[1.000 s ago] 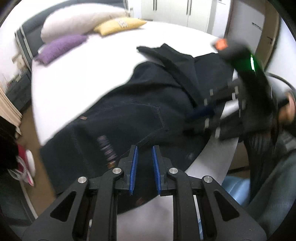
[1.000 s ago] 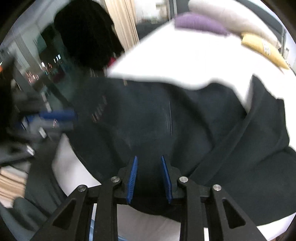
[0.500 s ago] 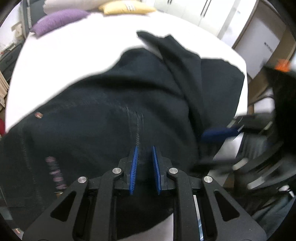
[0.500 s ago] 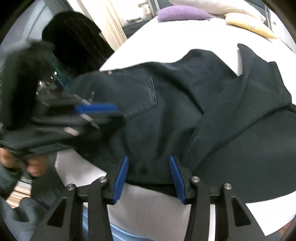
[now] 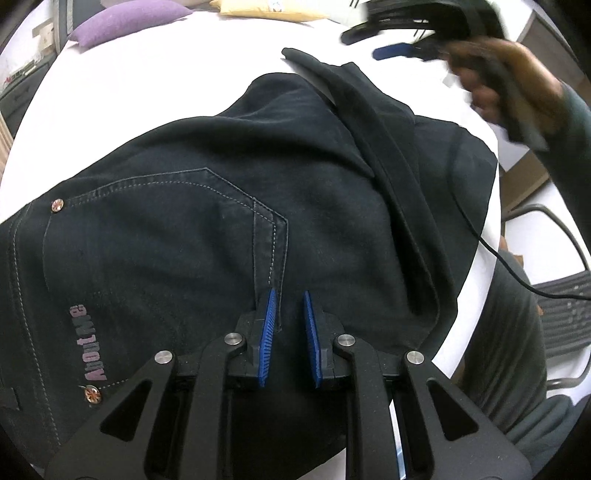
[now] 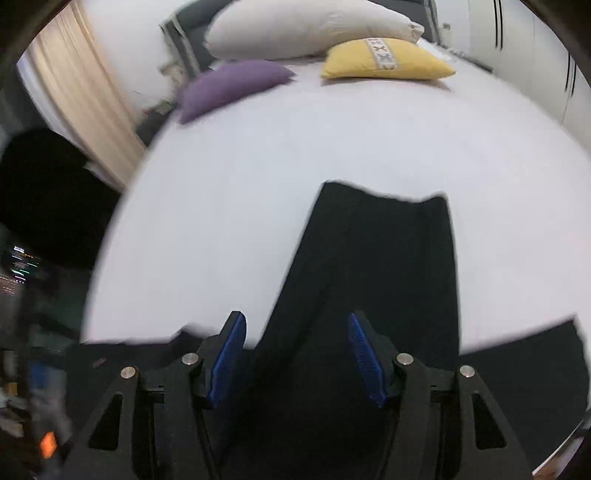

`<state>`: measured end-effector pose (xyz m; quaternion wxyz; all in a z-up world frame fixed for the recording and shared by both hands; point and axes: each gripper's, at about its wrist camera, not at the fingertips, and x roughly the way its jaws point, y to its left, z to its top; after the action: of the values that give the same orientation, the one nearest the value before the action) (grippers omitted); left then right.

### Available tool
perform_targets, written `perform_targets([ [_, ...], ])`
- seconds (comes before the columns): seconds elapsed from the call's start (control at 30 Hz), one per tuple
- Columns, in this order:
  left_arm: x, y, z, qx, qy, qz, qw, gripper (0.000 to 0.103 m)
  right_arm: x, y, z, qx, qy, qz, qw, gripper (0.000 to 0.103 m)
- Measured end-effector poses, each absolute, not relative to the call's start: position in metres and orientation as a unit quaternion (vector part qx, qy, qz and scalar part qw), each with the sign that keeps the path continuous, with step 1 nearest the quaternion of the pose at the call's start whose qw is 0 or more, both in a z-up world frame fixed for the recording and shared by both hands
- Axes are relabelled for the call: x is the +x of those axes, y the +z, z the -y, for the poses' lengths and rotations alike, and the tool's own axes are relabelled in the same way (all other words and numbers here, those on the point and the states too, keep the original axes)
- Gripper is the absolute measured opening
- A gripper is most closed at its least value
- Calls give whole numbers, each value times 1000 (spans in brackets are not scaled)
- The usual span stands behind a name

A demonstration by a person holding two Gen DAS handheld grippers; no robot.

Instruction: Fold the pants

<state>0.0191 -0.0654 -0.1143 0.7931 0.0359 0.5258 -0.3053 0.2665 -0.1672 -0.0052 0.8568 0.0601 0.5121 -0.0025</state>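
Dark navy denim pants (image 5: 229,206) sprawl across white bed (image 6: 258,177), waist at 8 o'clock, one leg lying up toward 1 o'clock. Left tongs (image 5: 289,306) hover over back pocket, narrowly apart, empty. Right tongs (image 6: 295,343) wide apart above leg. Step: likely reaching for leg; next, grip hem, fold toward waist.

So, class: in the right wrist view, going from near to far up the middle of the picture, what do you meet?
Right tool → pants leg → bare white bed → yellow cushion → long white pillow.
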Motion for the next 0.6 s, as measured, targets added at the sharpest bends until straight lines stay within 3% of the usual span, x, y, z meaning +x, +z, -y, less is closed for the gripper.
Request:
perform_targets([
  [0.23,20,-115,59,27,-313,-525,791,16,334,-46,158,10,-74,-554,829,61],
  [0.47,23,-116,51,17,-319,-524,789,16,357,-77,170,7,-96,-580,809,71],
  [0.6,24,-117,49,17,-320,-523,790,16,358,-75,184,34,-68,-587,806,34],
])
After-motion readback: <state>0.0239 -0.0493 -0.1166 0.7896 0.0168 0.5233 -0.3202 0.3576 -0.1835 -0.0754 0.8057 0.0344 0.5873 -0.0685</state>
